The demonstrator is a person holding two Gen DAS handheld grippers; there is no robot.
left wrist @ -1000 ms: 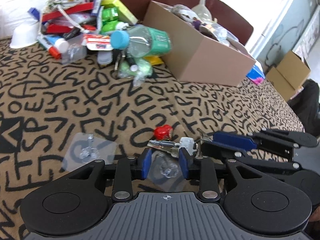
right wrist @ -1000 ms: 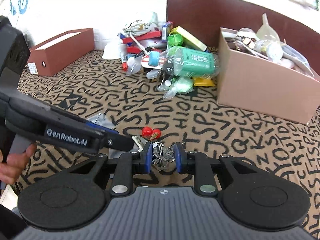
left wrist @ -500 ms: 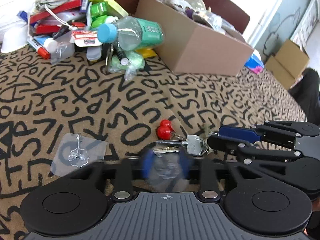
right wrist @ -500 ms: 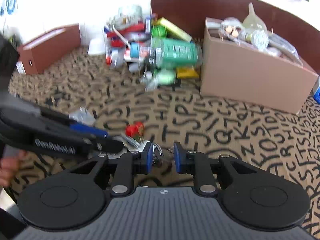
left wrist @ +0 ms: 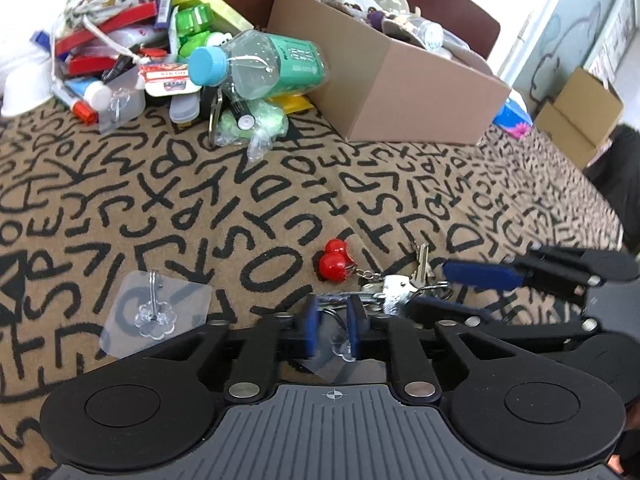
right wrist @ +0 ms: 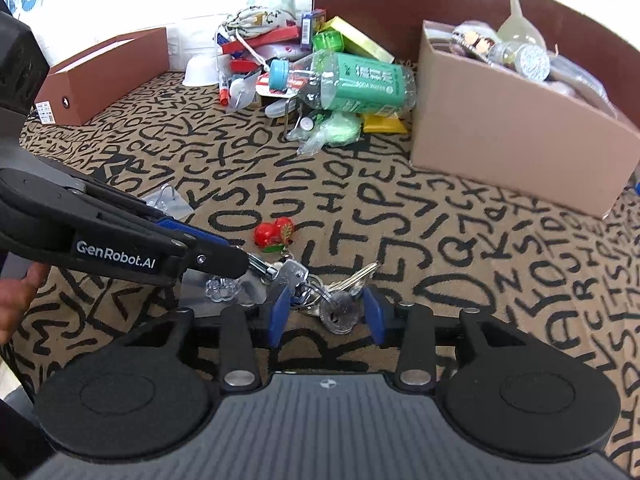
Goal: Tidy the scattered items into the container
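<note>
L gripper (left wrist: 333,322) fingers just closed, narrow, pinching clear hook (left wrist: 340,342). R gripper (right wrist: 326,312) fingers just opened, mid-wide, loose around key bunch (right wrist: 316,284) w/ red cherry charm (right wrist: 274,232) on patterned cloth (right wrist: 440,240). Cardboard box (right wrist: 516,136) far right, clutter pile (right wrist: 312,64) far centre.

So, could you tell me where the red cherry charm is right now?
The red cherry charm lies on the lettered cloth mid-frame in both wrist views, chained to the bunch of keys just ahead of the grippers, well short of the cardboard box.

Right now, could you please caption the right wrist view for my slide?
Right gripper, jaws just opening, straddles the keys on the lettered cover; cardboard box beyond.
</note>
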